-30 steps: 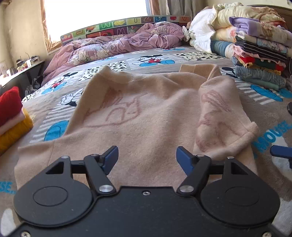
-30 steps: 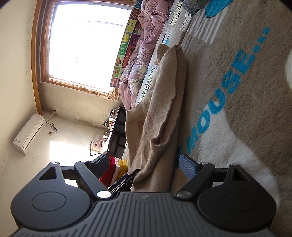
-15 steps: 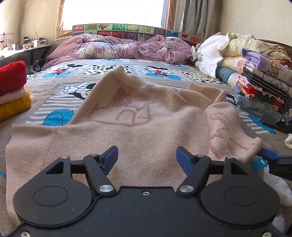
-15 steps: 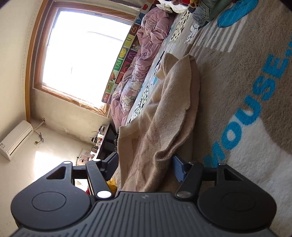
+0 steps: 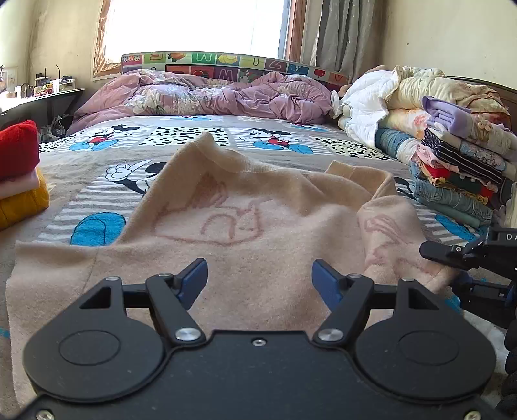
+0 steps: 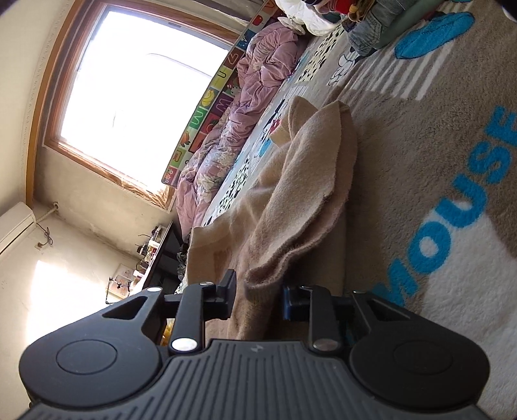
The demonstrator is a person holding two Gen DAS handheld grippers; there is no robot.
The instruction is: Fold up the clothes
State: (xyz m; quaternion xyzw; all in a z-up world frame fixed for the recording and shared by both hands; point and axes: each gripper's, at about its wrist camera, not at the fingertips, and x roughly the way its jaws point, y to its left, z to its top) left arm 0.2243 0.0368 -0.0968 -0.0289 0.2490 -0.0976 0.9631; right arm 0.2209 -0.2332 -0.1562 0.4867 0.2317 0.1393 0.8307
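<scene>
On the bed (image 5: 106,155), over a Mickey Mouse blanket (image 6: 436,168), lies a beige sweater (image 5: 258,226), spread flat with a faint pink outline drawing on its upper face and its right sleeve (image 5: 394,232) folded in over the body. Above the sweater's near hem the left gripper (image 5: 259,281) hangs with its blue pads wide apart, nothing between them and the cloth below untouched. At the right edge of the left wrist view the right gripper (image 5: 449,268) reaches in sideways at the sleeve's cuff. Its own view is rolled onto its side; there the right gripper (image 6: 258,295) has just been closing, and its jaws now stand narrow with the cuff (image 6: 258,284) pinched between them. To the left sit folded red, pink and yellow clothes (image 5: 17,174); to the right a tall stack (image 5: 458,161) of folded garments and quilts. A crumpled purple duvet (image 5: 206,97) lies along the headboard (image 5: 226,63), under a bright window (image 5: 194,29).
</scene>
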